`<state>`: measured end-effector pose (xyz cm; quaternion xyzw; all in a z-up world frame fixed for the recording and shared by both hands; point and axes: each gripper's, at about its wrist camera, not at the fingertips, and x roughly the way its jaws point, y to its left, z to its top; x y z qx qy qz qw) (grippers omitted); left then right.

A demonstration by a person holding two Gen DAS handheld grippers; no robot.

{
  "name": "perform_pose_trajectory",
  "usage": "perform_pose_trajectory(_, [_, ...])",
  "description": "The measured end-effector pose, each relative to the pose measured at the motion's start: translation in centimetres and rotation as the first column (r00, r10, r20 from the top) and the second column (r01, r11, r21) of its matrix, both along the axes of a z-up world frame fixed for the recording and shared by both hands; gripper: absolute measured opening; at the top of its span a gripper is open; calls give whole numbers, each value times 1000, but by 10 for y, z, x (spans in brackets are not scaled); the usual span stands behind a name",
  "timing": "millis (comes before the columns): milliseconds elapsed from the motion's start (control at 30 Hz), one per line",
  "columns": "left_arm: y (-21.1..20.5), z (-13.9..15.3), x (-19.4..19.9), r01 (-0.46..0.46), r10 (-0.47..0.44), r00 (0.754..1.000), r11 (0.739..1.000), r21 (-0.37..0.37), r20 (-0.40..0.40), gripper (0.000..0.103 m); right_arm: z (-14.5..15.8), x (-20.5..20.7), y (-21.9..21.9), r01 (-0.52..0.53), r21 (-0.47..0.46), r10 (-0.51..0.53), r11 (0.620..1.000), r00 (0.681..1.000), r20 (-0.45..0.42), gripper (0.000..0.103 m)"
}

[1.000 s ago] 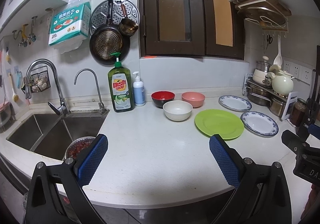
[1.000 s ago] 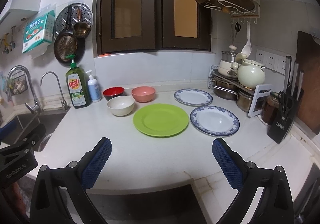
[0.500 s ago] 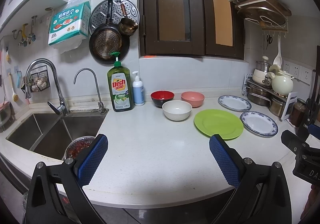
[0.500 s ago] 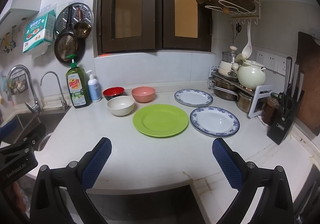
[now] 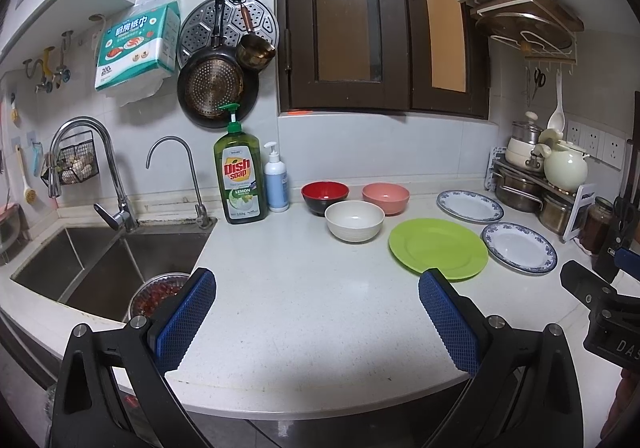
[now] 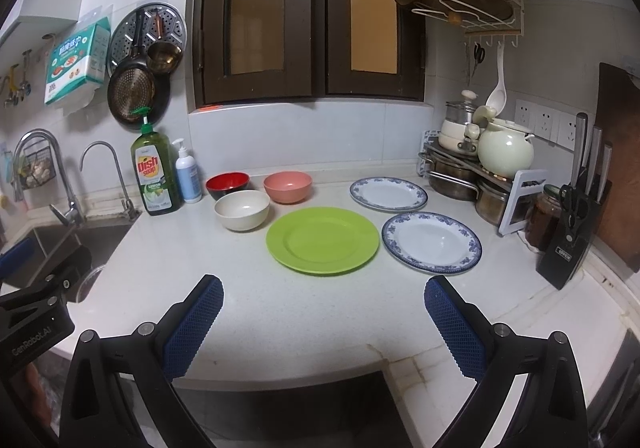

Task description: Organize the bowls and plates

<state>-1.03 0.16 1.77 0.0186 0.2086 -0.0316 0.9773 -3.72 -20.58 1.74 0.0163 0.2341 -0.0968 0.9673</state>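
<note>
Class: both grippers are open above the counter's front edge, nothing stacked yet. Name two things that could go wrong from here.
1. The green plate lies flat on the counter, so the right gripper may fail to get a finger under its low rim.
2. The white bowl sits close to the red bowl and pink bowl; grasping it could knock them.

Over on the left, a steel sink [image 5: 100,264] with a metal bowl [image 5: 158,290] of something red inside, tall faucet [image 5: 86,167] and slimmer tap [image 5: 176,171] behind. Standing upright near the wall, a green dish soap bottle [image 5: 240,179], a small white pump bottle [image 5: 276,183] just beside. Up on the tiles, a dark frying pan [image 5: 214,89]. Far right, a stack of pots [image 6: 460,167], a pale teapot [image 6: 506,147], a knife block [image 6: 572,236].
</note>
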Motion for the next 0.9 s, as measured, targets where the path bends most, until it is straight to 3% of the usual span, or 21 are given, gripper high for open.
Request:
perform_pose_trajectory(567, [0, -17, 44, 41, -41, 997, 999, -6, -63, 103, -24, 42, -3, 25, 54, -22, 998, 998, -58, 102])
perform_pose_trajectory(900, [-41, -24, 131, 58, -58, 996, 998, -8, -71, 103, -37, 126, -43, 36, 57, -31, 998, 996, -85, 102])
